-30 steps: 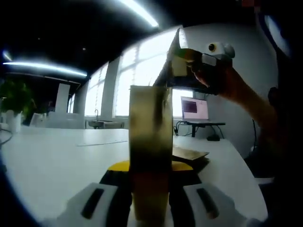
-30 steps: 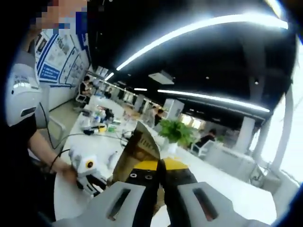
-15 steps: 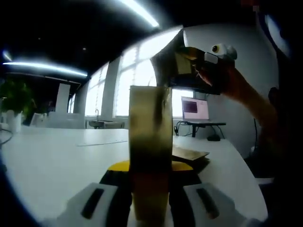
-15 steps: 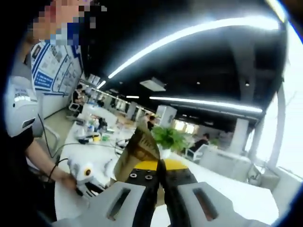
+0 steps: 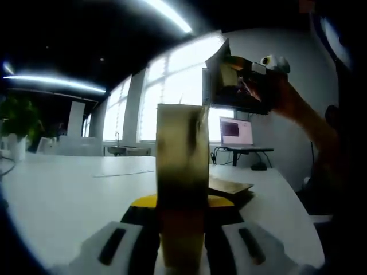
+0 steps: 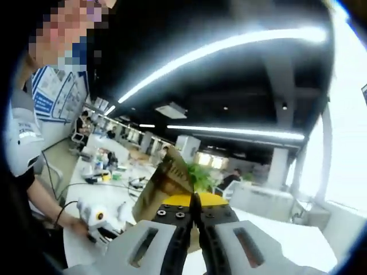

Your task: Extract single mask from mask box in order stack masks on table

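White counter point(image 5: 69, 195) spreading wide, bare across the near part. Potted green plant point(image 5: 17, 117) at the far left edge, seen again point(image 6: 200, 172) beyond the long counter crowded with clutter point(image 6: 109, 166). Lit monitor point(image 5: 235, 132) on a desk by the bright windows point(image 5: 172, 91). Flat brown sheet point(image 5: 229, 186) lying on the counter to the right. Long ceiling light strips point(image 6: 218, 48) overhead. Blue-and-white posters point(image 6: 54, 97) on the left wall. Seated person point(image 6: 232, 179) far back.
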### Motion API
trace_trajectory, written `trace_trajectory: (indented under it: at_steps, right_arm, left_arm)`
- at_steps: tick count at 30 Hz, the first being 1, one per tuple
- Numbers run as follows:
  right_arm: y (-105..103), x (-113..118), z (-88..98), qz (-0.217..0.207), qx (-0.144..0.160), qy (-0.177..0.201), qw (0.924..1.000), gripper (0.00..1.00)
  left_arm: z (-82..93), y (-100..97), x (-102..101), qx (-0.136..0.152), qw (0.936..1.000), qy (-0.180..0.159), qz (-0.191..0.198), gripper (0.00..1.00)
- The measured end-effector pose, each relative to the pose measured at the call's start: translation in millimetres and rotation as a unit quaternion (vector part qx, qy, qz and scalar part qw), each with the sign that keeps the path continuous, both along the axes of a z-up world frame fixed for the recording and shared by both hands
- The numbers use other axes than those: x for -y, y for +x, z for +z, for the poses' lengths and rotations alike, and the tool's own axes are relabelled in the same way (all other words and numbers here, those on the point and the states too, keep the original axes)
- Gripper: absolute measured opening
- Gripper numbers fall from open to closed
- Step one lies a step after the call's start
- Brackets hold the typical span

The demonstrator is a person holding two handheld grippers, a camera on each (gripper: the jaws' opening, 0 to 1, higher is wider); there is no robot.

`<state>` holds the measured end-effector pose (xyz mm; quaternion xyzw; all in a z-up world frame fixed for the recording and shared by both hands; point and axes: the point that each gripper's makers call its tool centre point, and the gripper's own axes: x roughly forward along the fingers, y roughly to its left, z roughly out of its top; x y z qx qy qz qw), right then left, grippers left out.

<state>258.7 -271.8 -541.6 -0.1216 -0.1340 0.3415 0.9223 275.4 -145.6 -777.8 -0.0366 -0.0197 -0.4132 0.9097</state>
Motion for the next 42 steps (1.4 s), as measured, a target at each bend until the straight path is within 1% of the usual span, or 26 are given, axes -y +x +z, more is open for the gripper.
trace_trajectory:
  at_steps: [7,10,16,21,23,26,27,29,33,36,37,42]
  right_arm:
    - [-1.1,18.2,-2.6,-0.024,-0.001,0.007,0.9997,0.00]
    - [-2.9,28.9,-0.7,-0.036,0.003,0.014,0.9993,0.00]
    - [-3.7,50.9,1.6,-0.067,0.006,0.021,0.9975,0.00]
    - [-0.9,70.1,-2.4,-0.098,0.003,0.021,0.9950,0.00]
    - [2.6,79.9,-7.3,-0.119,-0.004,0.016,0.9928,0.00]
    - [9.1,95.3,-17.4,-0.153,-0.028,0.015,0.9877,0.00]
    - [11.0,97.6,-19.3,-0.154,-0.030,0.010,0.9876,0.00]
    - [14.9,110.4,-25.0,-0.183,-0.033,-0.009,0.9825,0.00]
    - [19.5,120.6,-31.3,-0.196,-0.038,-0.011,0.9797,0.00]
    - [23.7,128.6,-37.2,-0.214,-0.044,-0.026,0.9754,0.00]
    - [25.4,132.3,-39.9,-0.225,-0.048,-0.033,0.9727,0.00]
    - [33.0,137.1,-51.5,-0.239,-0.060,-0.055,0.9676,0.00]
  left_arm:
    - [-0.2,0.5,-0.4,0.000,1.0000,0.001,0.000,0.31]
    - [-0.2,0.6,-0.3,0.001,1.0000,0.001,0.000,0.31]
    - [-0.7,1.3,-0.8,0.001,1.0000,0.002,0.001,0.31]
    - [-0.9,1.6,-1.1,0.001,1.0000,0.002,0.001,0.31]
    - [-1.0,1.9,-1.4,0.001,1.0000,0.002,0.001,0.31]
    - [-1.1,2.0,-1.5,0.001,1.0000,0.002,0.001,0.31]
    - [-1.0,1.9,-1.3,0.002,1.0000,0.002,0.001,0.31]
    - [-1.0,1.8,-1.2,0.002,1.0000,0.003,0.001,0.31]
    - [-0.7,1.7,-0.9,0.001,1.0000,0.002,0.001,0.31]
    - [-0.9,2.0,-1.2,0.001,1.0000,0.002,0.001,0.31]
    - [-1.0,2.2,-1.4,0.001,1.0000,0.002,0.001,0.31]
    - [-1.0,1.9,-0.7,0.002,1.0000,0.003,0.001,0.31]
